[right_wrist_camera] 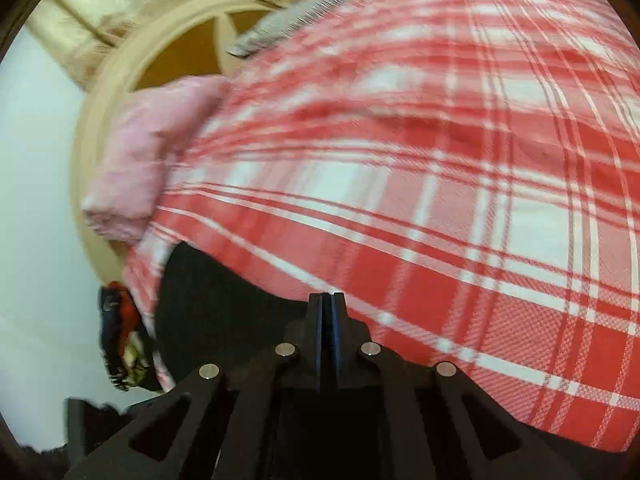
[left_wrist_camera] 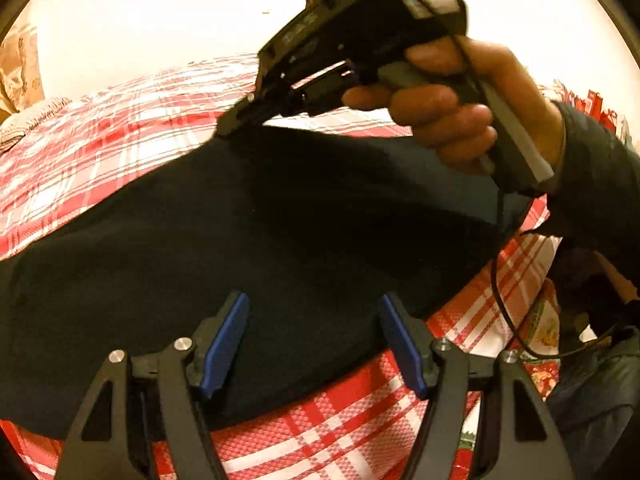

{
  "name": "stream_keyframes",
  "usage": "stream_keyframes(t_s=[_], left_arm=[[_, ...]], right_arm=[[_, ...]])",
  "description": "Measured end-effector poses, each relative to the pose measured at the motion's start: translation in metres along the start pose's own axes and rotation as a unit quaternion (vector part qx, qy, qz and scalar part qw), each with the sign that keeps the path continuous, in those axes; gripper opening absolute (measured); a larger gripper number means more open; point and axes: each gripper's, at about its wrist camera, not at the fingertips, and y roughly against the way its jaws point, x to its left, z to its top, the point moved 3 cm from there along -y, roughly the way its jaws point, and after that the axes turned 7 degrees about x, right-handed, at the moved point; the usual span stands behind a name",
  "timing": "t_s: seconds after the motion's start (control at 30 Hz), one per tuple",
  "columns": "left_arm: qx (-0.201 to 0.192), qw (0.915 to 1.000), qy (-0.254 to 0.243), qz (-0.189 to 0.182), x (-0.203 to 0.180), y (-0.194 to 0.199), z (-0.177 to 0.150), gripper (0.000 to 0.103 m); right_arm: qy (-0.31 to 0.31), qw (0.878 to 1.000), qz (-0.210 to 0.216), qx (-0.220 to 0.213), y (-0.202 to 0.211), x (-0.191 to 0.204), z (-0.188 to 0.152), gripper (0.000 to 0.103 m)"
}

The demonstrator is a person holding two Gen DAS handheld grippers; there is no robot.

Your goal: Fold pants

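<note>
The dark navy pants [left_wrist_camera: 280,232] lie spread across the red and white plaid cloth [left_wrist_camera: 132,120]. My left gripper [left_wrist_camera: 316,340] is open, its blue pads [left_wrist_camera: 224,344] hovering just above the near part of the pants. My right gripper [left_wrist_camera: 236,118] shows in the left wrist view, held in a hand, its tip shut on the far edge of the pants and lifting it. In the right wrist view my right gripper [right_wrist_camera: 327,308] has its jaws pressed together on the pants [right_wrist_camera: 208,304], which hang dark below and to the left.
The plaid cloth [right_wrist_camera: 440,200] covers the surface. A pink folded towel [right_wrist_camera: 148,160] and a grey striped cloth [right_wrist_camera: 280,28] lie at its far left edge. A beige round frame [right_wrist_camera: 120,64] stands behind. A black cable [left_wrist_camera: 504,304] hangs from the right gripper.
</note>
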Motion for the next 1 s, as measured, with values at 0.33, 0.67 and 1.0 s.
stream_keyframes(t_s=[0.33,0.67,1.0], left_arm=[[-0.019,0.9995,0.023,0.013,0.009,0.021,0.003,0.071],[0.001,0.9981,0.045,0.042,0.031,0.01,-0.007,0.071],[-0.009,0.995,0.049,0.087,0.048,0.026,-0.006,0.071]], right_arm=[[0.008,0.999,-0.035,-0.039,0.038,-0.01,-0.02,0.051],[-0.028,0.978,-0.165,-0.126,0.155,-0.079,-0.105,0.051],[-0.204,0.922,-0.236,-0.23,0.31,-0.217,-0.199,0.051]])
